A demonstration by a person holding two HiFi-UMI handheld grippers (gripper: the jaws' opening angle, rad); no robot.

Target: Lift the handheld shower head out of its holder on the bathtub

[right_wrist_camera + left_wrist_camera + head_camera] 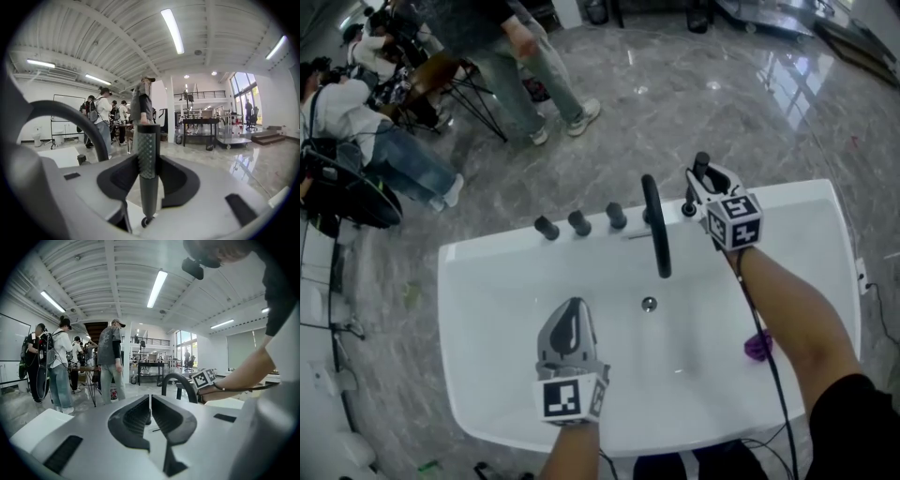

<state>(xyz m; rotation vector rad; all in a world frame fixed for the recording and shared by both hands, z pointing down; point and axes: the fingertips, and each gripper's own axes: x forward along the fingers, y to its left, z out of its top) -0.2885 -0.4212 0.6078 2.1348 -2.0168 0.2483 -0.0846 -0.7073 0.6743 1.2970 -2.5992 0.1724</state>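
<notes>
Tongs on the right (148, 171) are clamped on the shower head (148, 140), a slim dark rod standing upright between the pads, which press its knurled grip from both sides; a hold there, below the top and above the tail end, likely keeps it plumb so that it can slide straight up out of the holder; the tail end, with a small round fitting, shows below the pads, and whether it is clear of the holder I cannot tell.

The shower head stands at the far rim of the tub (487, 258), just right of the arched spout (657, 230) and well right of the row of three knobs (578, 223); the tongs on the right reach it from the near side, lying roughly level and pointing away from the person, so that it crosses them at about a right angle.

The left tongs (571, 309) hover over the near part of the basin, jaws drawn in to a thin slit with nothing between them; they are well apart from the shower head, near and left of it, and seem kept back so as not to crowd the lift; the drain (649, 304) lies between the two tools; a purple thing (757, 345) sits in the basin at the right, just beside the right forearm.
</notes>
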